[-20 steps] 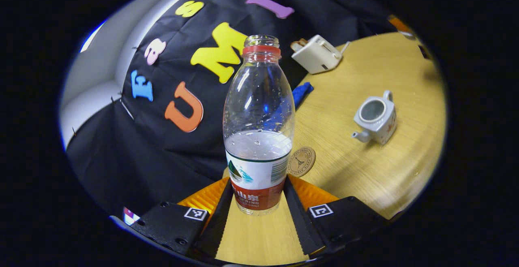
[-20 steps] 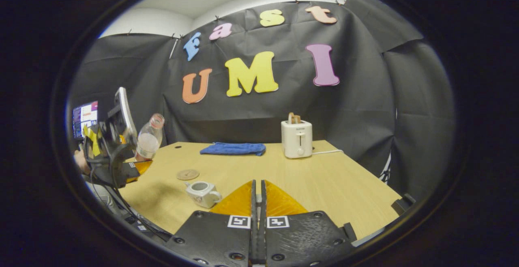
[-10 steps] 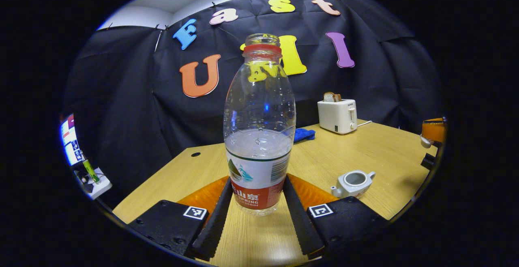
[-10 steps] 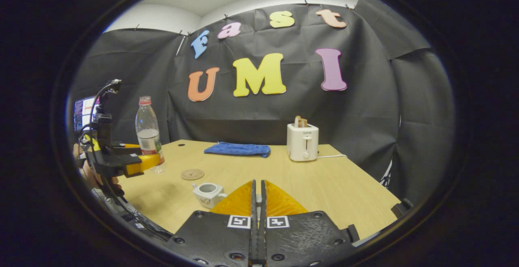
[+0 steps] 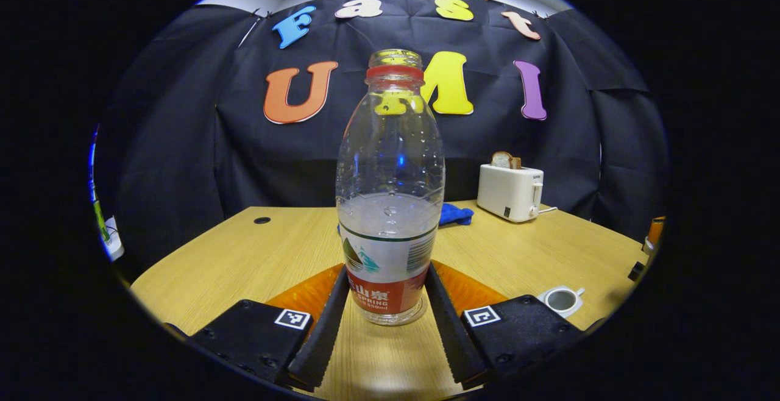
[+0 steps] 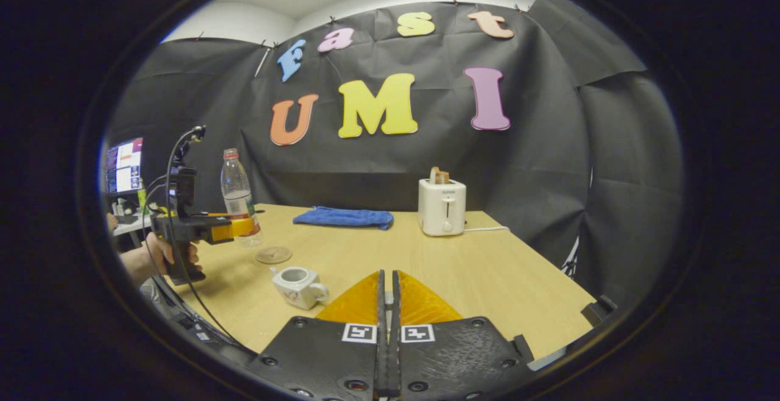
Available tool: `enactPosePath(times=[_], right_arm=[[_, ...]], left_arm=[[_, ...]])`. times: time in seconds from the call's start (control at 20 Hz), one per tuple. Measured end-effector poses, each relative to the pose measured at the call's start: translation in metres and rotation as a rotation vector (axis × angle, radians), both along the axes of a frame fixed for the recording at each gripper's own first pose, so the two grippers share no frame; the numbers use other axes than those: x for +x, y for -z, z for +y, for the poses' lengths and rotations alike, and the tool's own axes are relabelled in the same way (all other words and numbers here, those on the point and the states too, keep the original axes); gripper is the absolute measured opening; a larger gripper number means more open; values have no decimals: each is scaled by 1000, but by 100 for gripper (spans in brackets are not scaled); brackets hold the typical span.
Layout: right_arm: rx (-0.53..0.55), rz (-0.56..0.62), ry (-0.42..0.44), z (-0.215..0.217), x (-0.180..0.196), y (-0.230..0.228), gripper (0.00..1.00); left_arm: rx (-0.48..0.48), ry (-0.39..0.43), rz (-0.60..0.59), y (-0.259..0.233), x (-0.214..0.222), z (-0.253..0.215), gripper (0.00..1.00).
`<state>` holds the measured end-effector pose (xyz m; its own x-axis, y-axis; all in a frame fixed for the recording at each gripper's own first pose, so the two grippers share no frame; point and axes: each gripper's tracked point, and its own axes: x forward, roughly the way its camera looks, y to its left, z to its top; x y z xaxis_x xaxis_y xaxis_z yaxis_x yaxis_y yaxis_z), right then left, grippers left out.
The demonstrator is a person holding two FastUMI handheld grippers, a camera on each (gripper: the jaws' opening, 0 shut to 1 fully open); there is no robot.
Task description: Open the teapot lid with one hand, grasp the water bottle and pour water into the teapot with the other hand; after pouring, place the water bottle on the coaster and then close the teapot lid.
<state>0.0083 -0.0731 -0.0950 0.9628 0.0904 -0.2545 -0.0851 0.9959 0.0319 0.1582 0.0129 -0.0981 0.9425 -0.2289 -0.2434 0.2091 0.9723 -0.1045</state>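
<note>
My left gripper (image 5: 387,273) is shut on a clear water bottle (image 5: 390,206), uncapped, upright and about a third full. In the right gripper view the bottle (image 6: 237,191) and the left gripper (image 6: 241,227) stand close behind the round coaster (image 6: 273,255); whether the bottle touches it is unclear. The white teapot (image 6: 298,285) sits lidless on the table, mouth open, and appears low on the right in the left gripper view (image 5: 562,300). My right gripper (image 6: 386,294) is raised above the table, fingers nearly together on a small knob, the teapot lid hidden beneath them.
A white toaster (image 6: 442,206) with bread and a folded blue cloth (image 6: 342,217) sit at the back of the wooden table (image 6: 487,279). A person's hand (image 6: 152,258) holds the left gripper's handle. A lit screen (image 6: 123,164) stands off the table's left end.
The left gripper has swung the bottle from a tilt to upright and carried it back near the coaster. The right gripper has stayed almost still.
</note>
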Motion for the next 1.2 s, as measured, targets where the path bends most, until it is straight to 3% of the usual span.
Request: enactPosePath(times=[0.25, 0.5, 1.1, 1.2], right_arm=[[-3, 24, 16, -6, 7, 13, 0], [5, 46, 27, -11, 11, 24, 0], [7, 49, 21, -8, 9, 25, 0], [4, 50, 19, -6, 8, 26, 0]], left_arm=[[-30, 11, 53, 22, 23, -6, 77], [5, 8, 68, 38, 35, -11, 77], [18, 22, 108, 48, 32, -15, 81], [14, 22, 111, 48, 31, -15, 92]])
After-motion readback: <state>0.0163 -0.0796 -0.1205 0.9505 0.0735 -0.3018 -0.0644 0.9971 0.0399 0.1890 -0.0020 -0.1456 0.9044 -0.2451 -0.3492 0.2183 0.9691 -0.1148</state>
